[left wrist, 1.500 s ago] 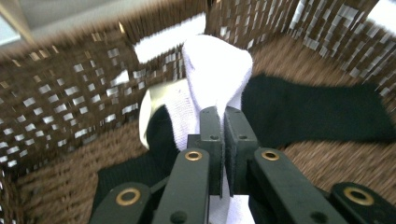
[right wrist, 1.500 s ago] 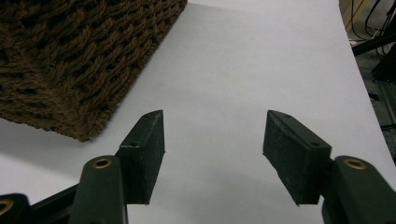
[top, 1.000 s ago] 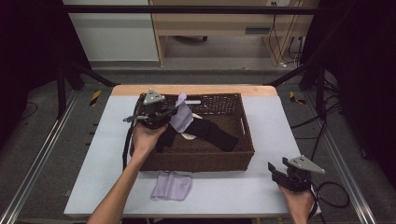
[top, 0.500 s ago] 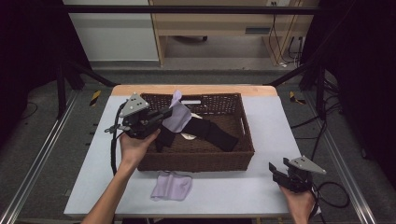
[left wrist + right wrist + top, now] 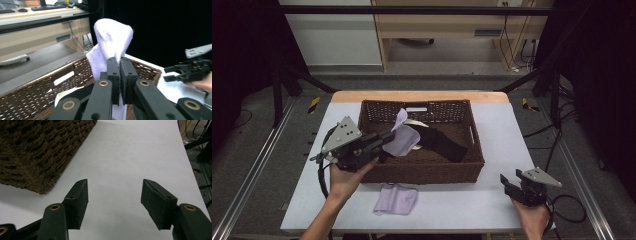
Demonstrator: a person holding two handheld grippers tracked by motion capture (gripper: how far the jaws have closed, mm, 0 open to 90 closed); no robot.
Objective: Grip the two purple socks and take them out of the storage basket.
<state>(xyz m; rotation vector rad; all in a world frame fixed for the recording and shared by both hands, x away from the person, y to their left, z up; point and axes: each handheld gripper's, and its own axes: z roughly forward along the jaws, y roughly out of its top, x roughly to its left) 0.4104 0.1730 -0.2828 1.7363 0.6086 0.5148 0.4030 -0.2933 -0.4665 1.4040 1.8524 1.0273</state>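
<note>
My left gripper point(image 5: 388, 138) is shut on a pale lavender sock point(image 5: 403, 136) and holds it above the left part of a brown wicker basket point(image 5: 424, 171). In the left gripper view the sock point(image 5: 112, 45) stands up between the closed jaws of the left gripper point(image 5: 120, 65). A second lavender sock point(image 5: 396, 199) lies flat on the white table in front of the basket. My right gripper point(image 5: 508, 183) rests near the table's front right corner. Its jaws stand open over bare table, as the right gripper view shows point(image 5: 113, 193).
A black garment point(image 5: 444, 145) and something white point(image 5: 416, 123) lie inside the basket. The basket's corner point(image 5: 37, 152) is close to the right gripper's left side. The white table top point(image 5: 502, 135) has free room to the basket's right and front. Beyond it stands a wooden desk point(image 5: 452, 25).
The left gripper has drawn back to the left and toward the table's front, carrying the lavender sock out over the basket's left rim. The right gripper has stayed put.
</note>
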